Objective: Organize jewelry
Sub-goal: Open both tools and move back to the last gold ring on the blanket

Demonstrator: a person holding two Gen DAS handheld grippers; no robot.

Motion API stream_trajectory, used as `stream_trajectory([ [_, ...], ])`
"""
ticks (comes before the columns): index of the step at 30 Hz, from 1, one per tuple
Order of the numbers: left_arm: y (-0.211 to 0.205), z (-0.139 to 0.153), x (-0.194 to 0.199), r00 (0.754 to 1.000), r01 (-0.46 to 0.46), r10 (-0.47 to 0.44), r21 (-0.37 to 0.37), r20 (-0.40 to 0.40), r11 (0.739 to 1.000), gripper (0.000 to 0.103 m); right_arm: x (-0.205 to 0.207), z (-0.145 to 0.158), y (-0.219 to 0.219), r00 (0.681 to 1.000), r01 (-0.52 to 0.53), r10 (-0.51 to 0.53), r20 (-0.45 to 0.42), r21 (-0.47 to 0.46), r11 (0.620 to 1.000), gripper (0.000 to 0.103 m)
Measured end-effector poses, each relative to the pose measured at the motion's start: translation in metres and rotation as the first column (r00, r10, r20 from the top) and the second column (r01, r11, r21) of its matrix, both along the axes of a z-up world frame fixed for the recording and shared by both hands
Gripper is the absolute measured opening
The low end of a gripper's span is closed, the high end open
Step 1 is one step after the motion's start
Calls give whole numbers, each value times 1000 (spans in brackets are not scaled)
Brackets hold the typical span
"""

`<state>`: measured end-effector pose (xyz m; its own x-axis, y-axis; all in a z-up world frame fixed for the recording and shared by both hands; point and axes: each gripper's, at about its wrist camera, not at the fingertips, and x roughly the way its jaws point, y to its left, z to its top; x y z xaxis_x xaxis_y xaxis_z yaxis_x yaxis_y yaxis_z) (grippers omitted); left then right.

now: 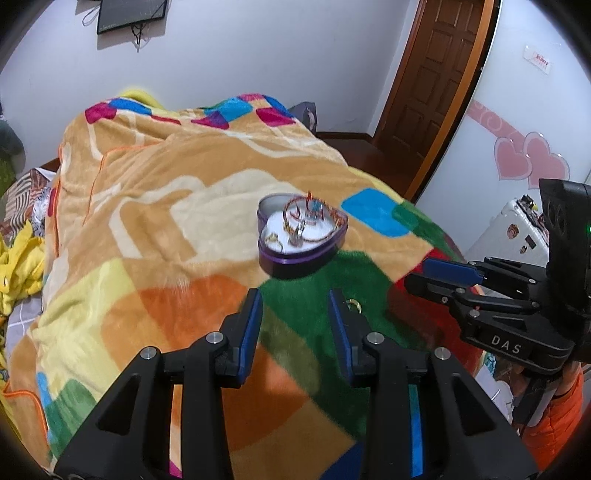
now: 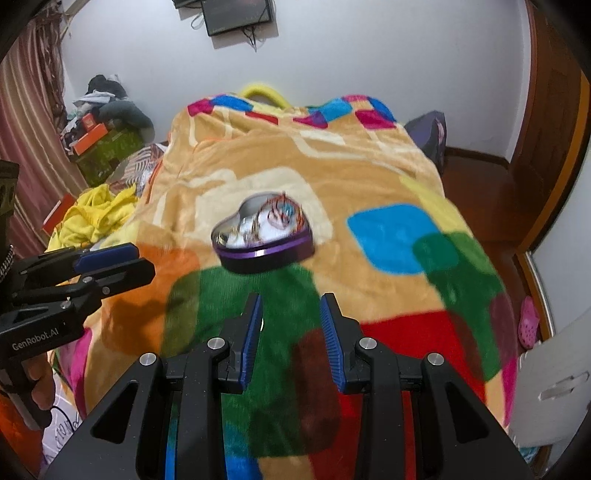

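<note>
The left gripper (image 1: 295,299) stands part open, blue pads apart with nothing between them, only the green patch of the blanket (image 1: 155,206) showing through the gap. At 1 o'clock, just beside its right finger, a small gold ring (image 1: 355,305) lies on the green patch, outside the box. Straight ahead at 12 o'clock sits the heart-shaped tin (image 1: 303,236), purple-walled and lidless, with a white lining; in it lie a tangle of red and gold bangles (image 1: 306,218) and another ring (image 1: 275,240). Nothing stands between the claw and the tin. At 3 o'clock the right gripper (image 1: 458,273) comes in from the side, its blue pad pointing toward the tin, an orange sleeve (image 1: 554,417) below it.

From its own camera, the right gripper (image 2: 291,306) is likewise narrowly open and empty, above green and dark red patches. The tin (image 2: 264,236) lies at 12 o'clock, slightly left, blurred. The left gripper (image 2: 110,262) enters at 9 o'clock. Farther out: a yellow cloth (image 2: 92,218) at 10 o'clock beside the bed, stacked boxes and clothes (image 2: 103,129) at 11 o'clock, a wall screen (image 2: 236,14) at 12 o'clock, a wooden door (image 2: 554,122) at 2 o'clock, a pink shoe (image 2: 528,321) on the floor at 3 o'clock
</note>
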<state>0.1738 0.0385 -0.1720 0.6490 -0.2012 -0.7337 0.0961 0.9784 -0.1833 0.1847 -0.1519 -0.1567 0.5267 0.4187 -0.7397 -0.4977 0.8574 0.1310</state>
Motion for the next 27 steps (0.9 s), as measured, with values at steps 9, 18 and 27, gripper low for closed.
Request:
stream_trajectory([
  [9, 5, -24, -2, 998, -5, 5, -1, -62, 1000, 36, -6, -33, 19, 995, -56, 53, -88, -28, 998, 29],
  [18, 7, -37, 3, 996, -4, 3, -2, -89, 1000, 36, -3, -48, 35, 991, -97, 91, -96, -51, 994, 29],
  [27, -7, -40, 15, 995, 32, -31, -1, -95, 1000, 36, -8, -48, 36, 995, -97, 96, -33, -41, 994, 19],
])
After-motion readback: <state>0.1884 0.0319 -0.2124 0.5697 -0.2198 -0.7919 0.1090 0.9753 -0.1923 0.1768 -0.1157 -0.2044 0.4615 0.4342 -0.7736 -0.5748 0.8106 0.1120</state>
